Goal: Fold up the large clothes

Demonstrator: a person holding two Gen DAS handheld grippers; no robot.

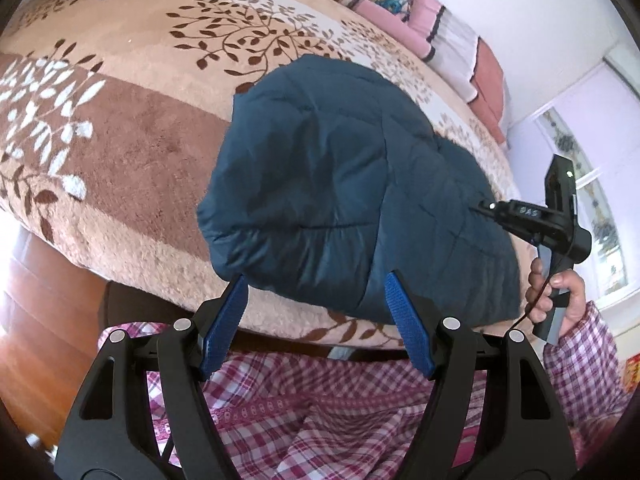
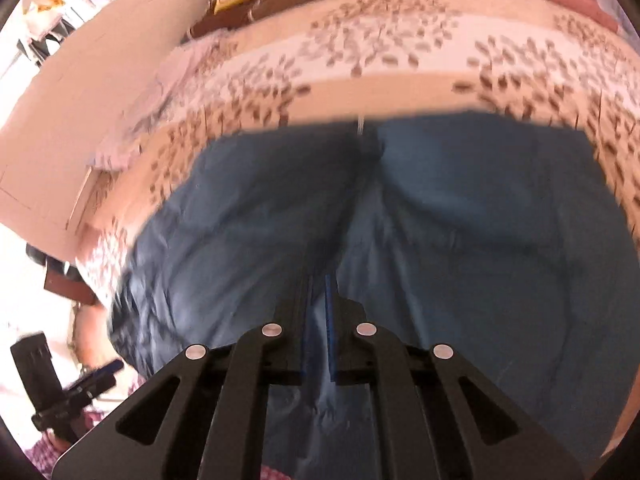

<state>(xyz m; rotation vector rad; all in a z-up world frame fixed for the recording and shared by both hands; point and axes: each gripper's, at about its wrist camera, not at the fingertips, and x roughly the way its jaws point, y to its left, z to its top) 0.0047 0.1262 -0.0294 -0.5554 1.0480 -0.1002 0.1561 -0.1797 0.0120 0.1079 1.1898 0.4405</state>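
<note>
A dark blue quilted jacket (image 1: 344,184) lies folded in a rounded bundle on the leaf-patterned bed blanket (image 1: 132,128). My left gripper (image 1: 316,288) is open at the jacket's near edge, its blue pads (image 1: 404,312) apart and holding nothing. My right gripper (image 1: 486,206) shows at the right in the left wrist view, its tip against the jacket. In the right wrist view the right gripper (image 2: 320,284) is shut on a fold of the jacket (image 2: 460,248), which fills that blurred view.
Folded blankets and pillows (image 1: 432,24) are stacked along the far side of the bed. A lilac cloth (image 2: 160,108) lies on the blanket to the left. The person's plaid shirt (image 1: 312,408) is under the left gripper. Wooden floor (image 1: 36,312) lies left of the bed.
</note>
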